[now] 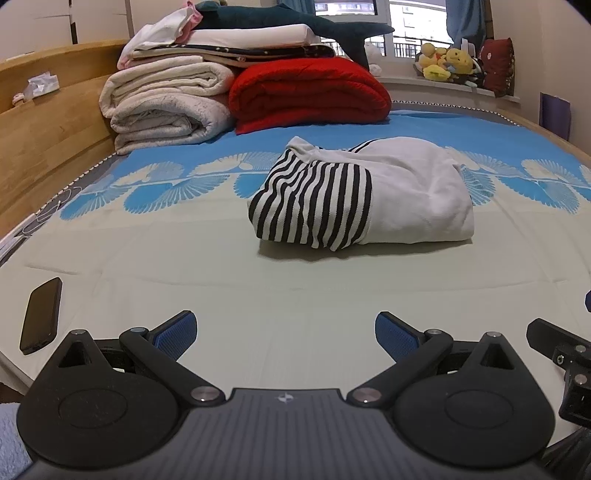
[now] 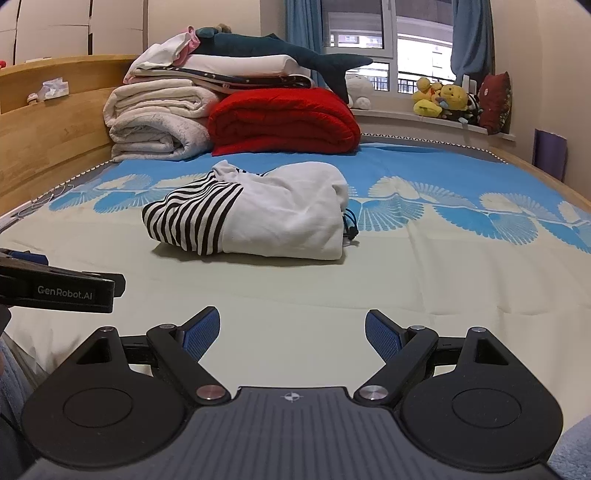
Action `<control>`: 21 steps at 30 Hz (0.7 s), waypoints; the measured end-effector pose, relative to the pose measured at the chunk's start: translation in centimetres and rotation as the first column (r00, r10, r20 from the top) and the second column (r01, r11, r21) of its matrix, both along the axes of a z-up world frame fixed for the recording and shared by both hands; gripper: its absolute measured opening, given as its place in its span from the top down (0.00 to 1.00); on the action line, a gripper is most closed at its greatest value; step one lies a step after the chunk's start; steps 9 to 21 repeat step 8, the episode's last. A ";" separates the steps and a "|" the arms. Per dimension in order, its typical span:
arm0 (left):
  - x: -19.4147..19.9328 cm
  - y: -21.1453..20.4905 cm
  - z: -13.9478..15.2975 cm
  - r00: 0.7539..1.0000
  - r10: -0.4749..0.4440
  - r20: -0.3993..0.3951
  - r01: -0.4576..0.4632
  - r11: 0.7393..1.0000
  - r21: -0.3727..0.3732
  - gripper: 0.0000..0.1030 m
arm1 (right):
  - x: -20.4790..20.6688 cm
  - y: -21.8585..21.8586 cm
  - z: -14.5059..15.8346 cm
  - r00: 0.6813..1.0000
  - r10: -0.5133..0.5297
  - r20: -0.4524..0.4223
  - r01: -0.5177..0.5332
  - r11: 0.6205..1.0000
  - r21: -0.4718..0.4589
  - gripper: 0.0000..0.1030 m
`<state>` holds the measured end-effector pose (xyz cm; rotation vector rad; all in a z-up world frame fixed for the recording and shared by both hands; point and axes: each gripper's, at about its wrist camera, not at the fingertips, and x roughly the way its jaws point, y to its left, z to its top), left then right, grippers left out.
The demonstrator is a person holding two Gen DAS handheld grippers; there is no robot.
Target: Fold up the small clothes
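Left gripper (image 1: 284, 334): blue-padded fingers spread wide apart, nothing between them, held low over the pale near part of the bed cover
Right gripper (image 2: 291, 332): fingers likewise spread wide, empty, over the same pale cloth; its black body shows at the right edge of the left wrist view
Open room: bare bed cover (image 1: 184, 266) lies between both grippers and the garment, flat apart from shallow creases
Folded garment (image 1: 365, 195): white top with a black-and-white striped sleeve laid over its left part, resting folded mid-bed, well apart from both grippers; seen left of centre from the right wrist (image 2: 255, 218)
Drawstring (image 2: 350, 227): dark cord poking from the garment's right edge
Phone (image 1: 40, 315): dark slab lying flat near the left edge of the bed, beside the left gripper
Bed edges: wooden headboard (image 1: 44, 122) bounds the left side; a wooden rim curves round the far right
Far obstacles: stack of white blankets (image 1: 166, 107) and a red quilt (image 1: 310, 96) side by side behind the garment, folded linens and a plush shark (image 1: 295, 22) on top
Windowsill: yellow soft toys (image 2: 443, 98) near a red cushion
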<state>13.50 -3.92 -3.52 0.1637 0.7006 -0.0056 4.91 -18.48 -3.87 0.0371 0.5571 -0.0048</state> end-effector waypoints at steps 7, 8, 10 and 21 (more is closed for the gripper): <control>0.0 0.1 0.0 1.000 0.007 0.000 -0.007 1.000 -0.009 0.00 | 0.0 0.0 0.0 1.000 0.005 -0.004 -0.005 1.000 0.001 0.16; 0.0 0.1 0.0 1.000 0.008 0.003 -0.008 1.000 -0.003 0.00 | 0.1 0.1 0.0 1.000 0.007 -0.005 -0.007 1.000 -0.001 0.16; 0.0 0.1 0.0 1.000 0.008 0.003 -0.008 1.000 -0.003 0.00 | 0.1 0.1 0.0 1.000 0.007 -0.005 -0.007 1.000 -0.001 0.16; 0.0 0.1 0.0 1.000 0.008 0.003 -0.008 1.000 -0.003 0.00 | 0.1 0.1 0.0 1.000 0.007 -0.005 -0.007 1.000 -0.001 0.16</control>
